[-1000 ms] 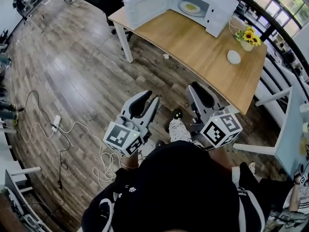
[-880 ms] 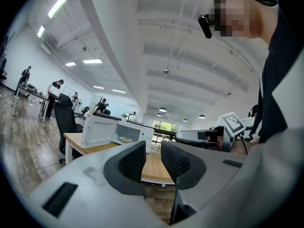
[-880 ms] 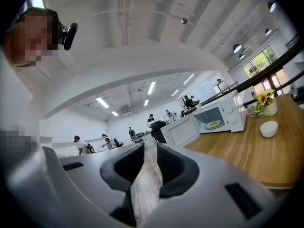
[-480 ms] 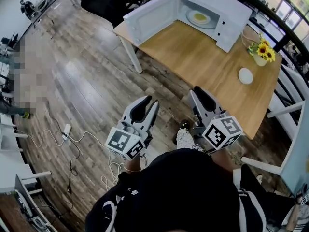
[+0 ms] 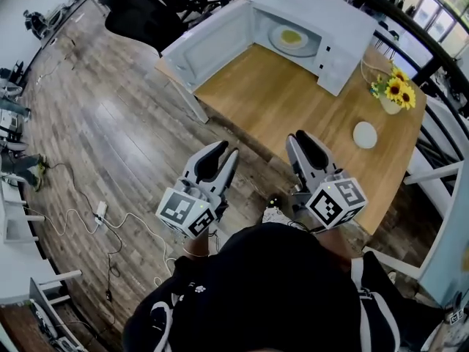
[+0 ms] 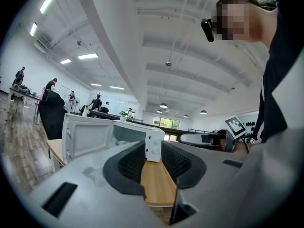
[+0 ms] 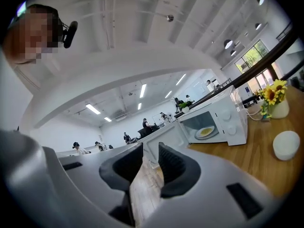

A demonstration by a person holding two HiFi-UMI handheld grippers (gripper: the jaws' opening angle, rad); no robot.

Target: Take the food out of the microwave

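A white microwave [image 5: 333,28] stands at the far end of a wooden table [image 5: 293,101], its door [image 5: 212,42] swung wide open to the left. Inside lies a white plate with yellow food [image 5: 291,39]; the right gripper view shows that plate [image 7: 205,132] too. My left gripper [image 5: 226,152] and right gripper [image 5: 302,139] are held side by side in front of my body, short of the table's near edge and well away from the microwave. Both are open with nothing between their jaws. In the left gripper view the microwave [image 6: 118,137] lies straight ahead.
A vase of sunflowers [image 5: 394,94] and a round white object [image 5: 364,134] sit on the table's right part. White cables [image 5: 88,218] trail over the wooden floor at the left. Dark chairs [image 5: 143,9] stand behind the microwave door.
The table and microwave have drawn closer and now sit more under my view. Both grippers keep the same pose and stay open.
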